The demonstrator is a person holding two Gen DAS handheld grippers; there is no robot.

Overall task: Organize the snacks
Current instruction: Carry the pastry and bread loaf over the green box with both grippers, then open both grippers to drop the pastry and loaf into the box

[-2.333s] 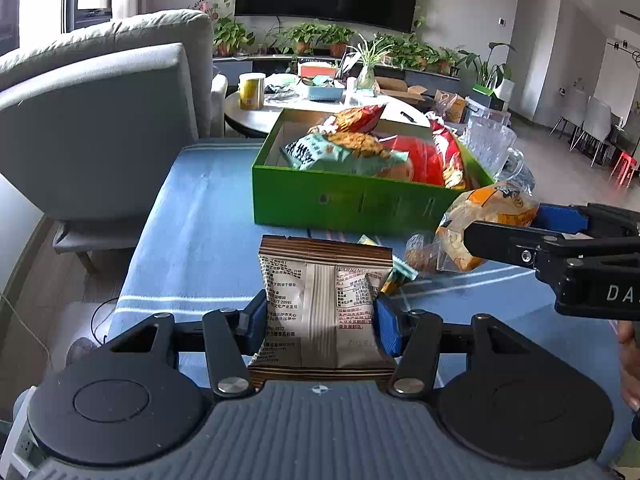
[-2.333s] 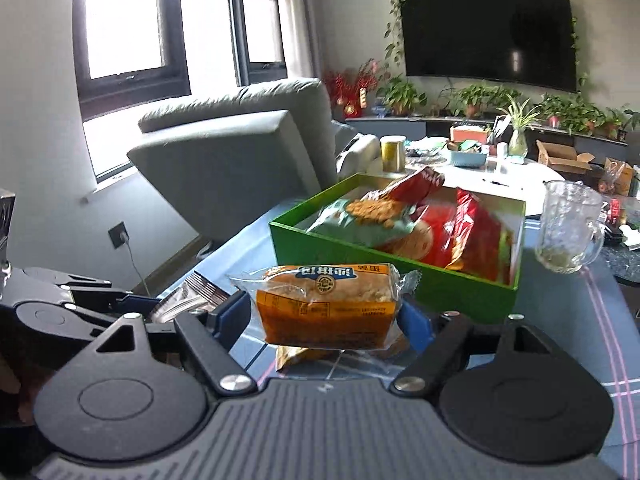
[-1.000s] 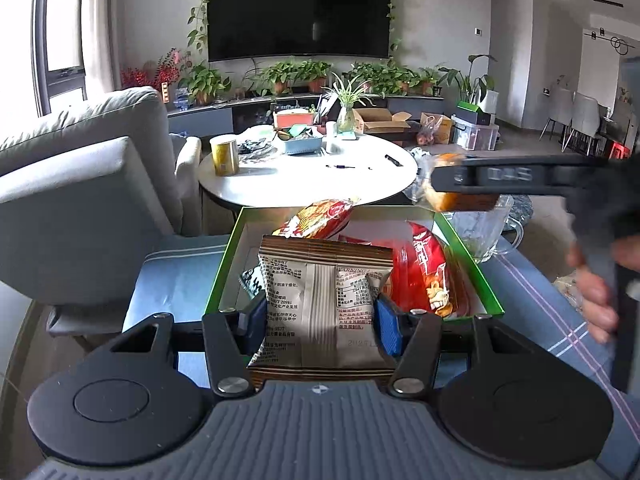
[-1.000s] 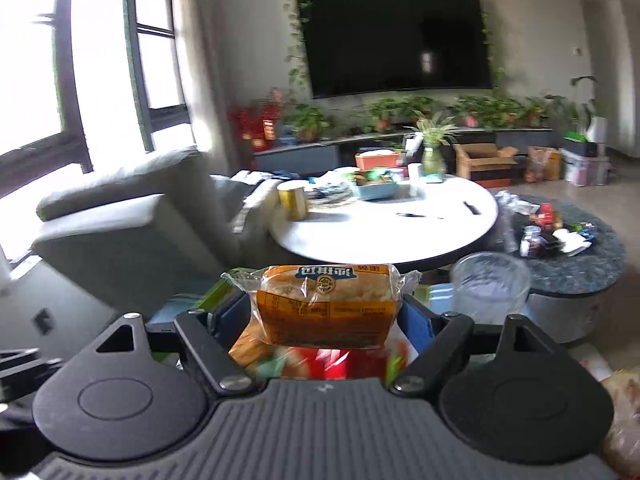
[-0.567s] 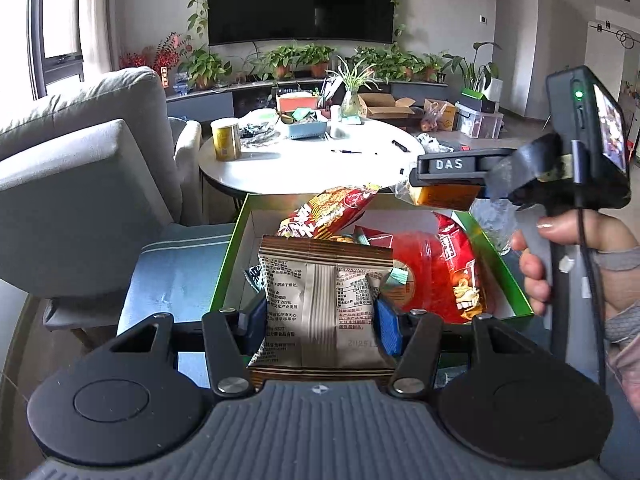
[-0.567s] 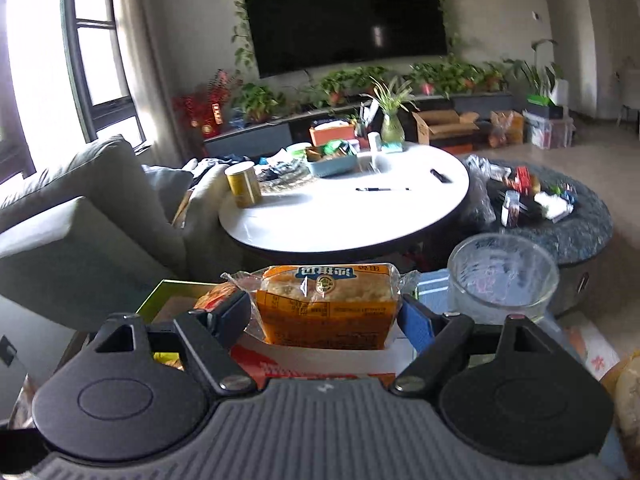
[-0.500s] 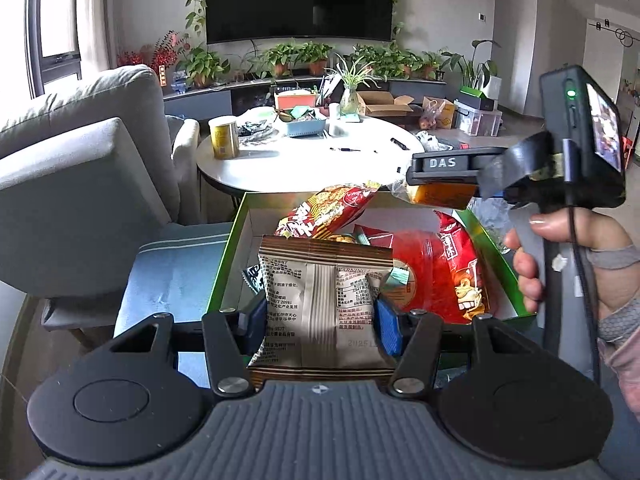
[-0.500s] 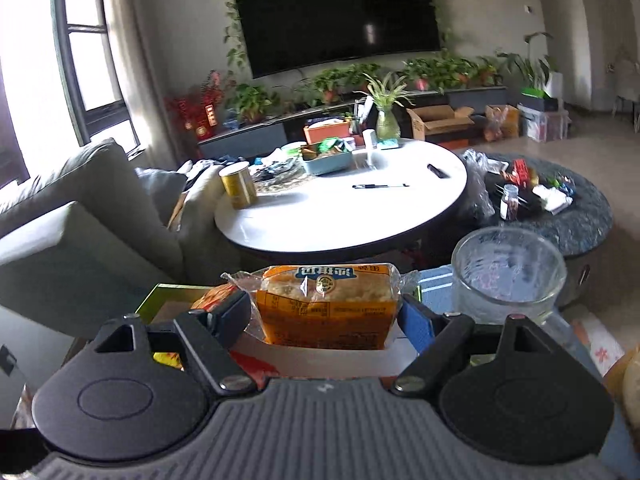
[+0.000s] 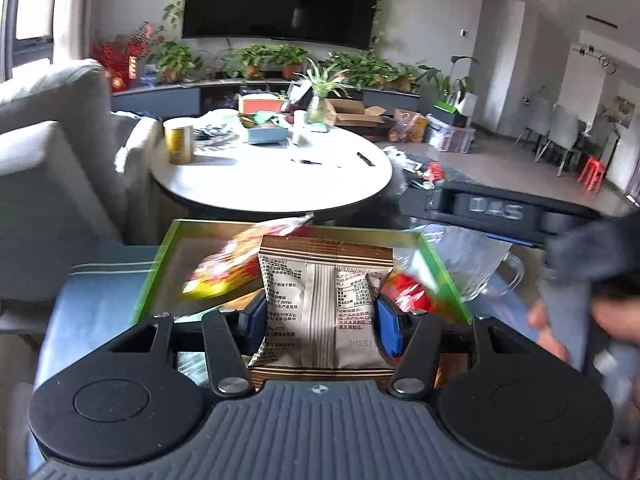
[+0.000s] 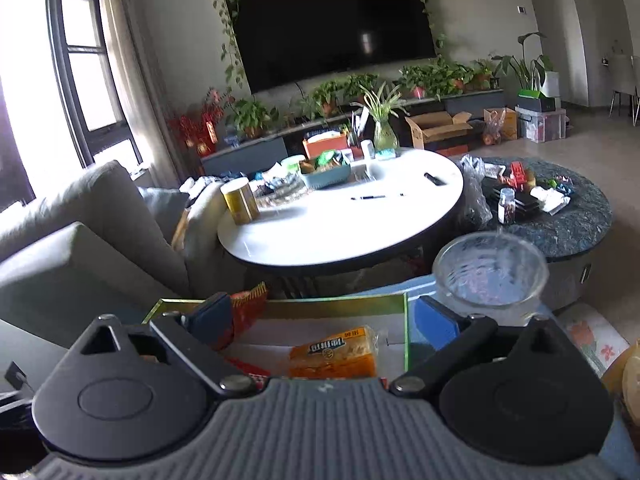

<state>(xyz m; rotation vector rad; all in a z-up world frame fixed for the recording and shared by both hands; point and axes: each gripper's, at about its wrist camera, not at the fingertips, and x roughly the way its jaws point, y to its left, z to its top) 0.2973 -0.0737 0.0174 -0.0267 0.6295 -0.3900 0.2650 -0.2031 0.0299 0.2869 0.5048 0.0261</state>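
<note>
The left gripper squeezes a brown crinkly snack packet w/ white print between its blue pads. The packet stands upright, held over the green cardboard box.

The right gripper has its fingers spread wide w/ nothing between them. Under it, an orange see-through bread pack lies flat on the white floor of the box, near the right wall. A red snack bag w/ a zigzag edge is just beside the right gripper's left pad.

More stuff in the box: a red and yellow chip bag, blurry, on the left, and a red bag on the right.

A clear glass mug stands just outside the box's right wall, close to the right gripper. The box sits on a blue cloth w/ pale stripes.

Behind is a round white table w/ a yellow can on it, and a grey sofa on the left.
</note>
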